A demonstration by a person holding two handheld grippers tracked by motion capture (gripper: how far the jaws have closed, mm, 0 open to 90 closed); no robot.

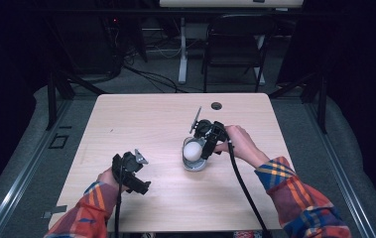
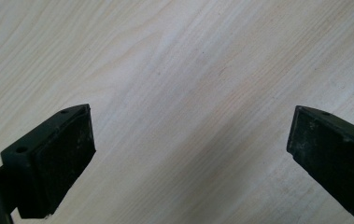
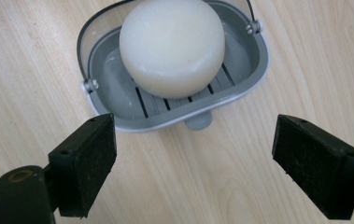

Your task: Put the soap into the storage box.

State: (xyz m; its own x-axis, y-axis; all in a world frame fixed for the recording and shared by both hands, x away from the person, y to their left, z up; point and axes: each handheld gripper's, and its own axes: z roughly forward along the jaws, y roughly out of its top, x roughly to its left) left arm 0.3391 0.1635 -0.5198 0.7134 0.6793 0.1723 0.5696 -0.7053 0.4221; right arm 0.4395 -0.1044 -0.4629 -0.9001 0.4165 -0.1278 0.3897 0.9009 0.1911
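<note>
1. In the high view we count one pale wooden table (image 1: 141,119), two hand-held grippers, one soap dish and one round bar of soap.
2. The left gripper (image 1: 135,174) sits over the near left part of the table, held by the person's left hand (image 1: 107,177) in a plaid sleeve, with one black cable running off toward the near edge.
3. The right gripper (image 1: 203,144) is right of the table's middle, held by the right hand (image 1: 237,141), and it hangs just above the grey soap dish (image 1: 195,164).
4. The white soap (image 1: 192,150) lies in that dish; from here we cannot tell how wide either gripper stands.
5. One dark round hole (image 1: 217,105) marks the far edge of the table, and one black chair (image 1: 235,44) stands on the floor beyond it.
6. In the left gripper view we count two black pads (image 2: 65,161), set wide apart with bare wood grain between them, so the left gripper is fully spread and grips nothing.
7. In the right gripper view we again count two black pads (image 3: 83,161), also wide apart and empty.
8. Beyond them the one soap dish (image 3: 114,95) rests flat on the table, with one small tab on its nearer rim and a clear hinged lid (image 3: 93,35) folded back, pinned by two small screws.
9. The one soap (image 3: 172,46) rests on the dish's slotted floor, untouched by either pad.
</note>
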